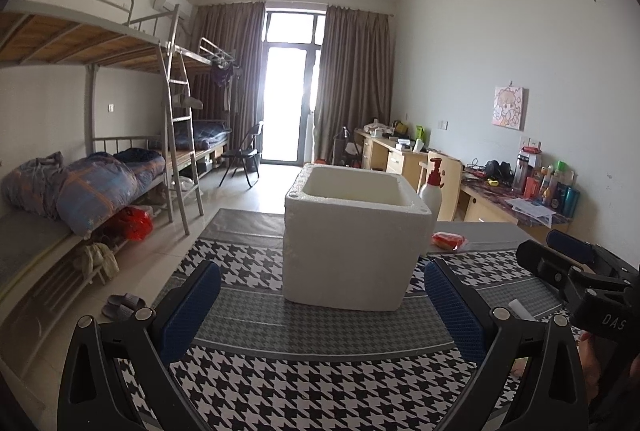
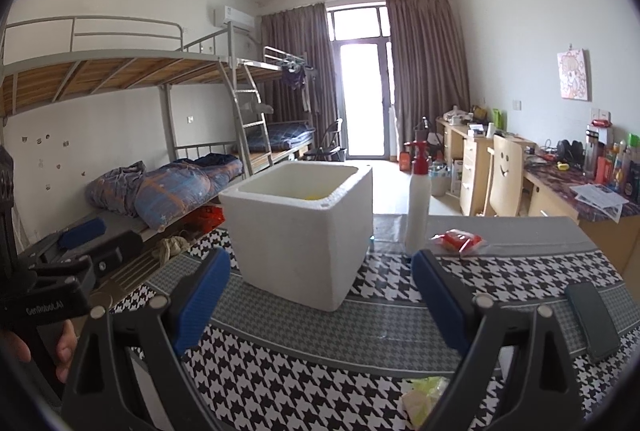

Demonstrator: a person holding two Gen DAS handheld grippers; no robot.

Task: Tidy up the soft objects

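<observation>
A white foam box [image 2: 298, 227] stands open-topped mid-table on the houndstooth cloth [image 2: 320, 383], apparently the collection bin, something yellow just visible inside. The red soft packet [image 2: 458, 240] lies beyond it beside a pump bottle [image 2: 418, 203]. Both the left gripper [image 1: 322, 305] and right gripper [image 2: 320, 295] hover wide open, empty.

The left gripper [image 1: 322, 305] is held wide open over the houndstooth tablecloth [image 1: 320, 383], with a white foam box [image 1: 352, 251] straight ahead and a red packet [image 1: 449, 241] seen just beside it.
</observation>
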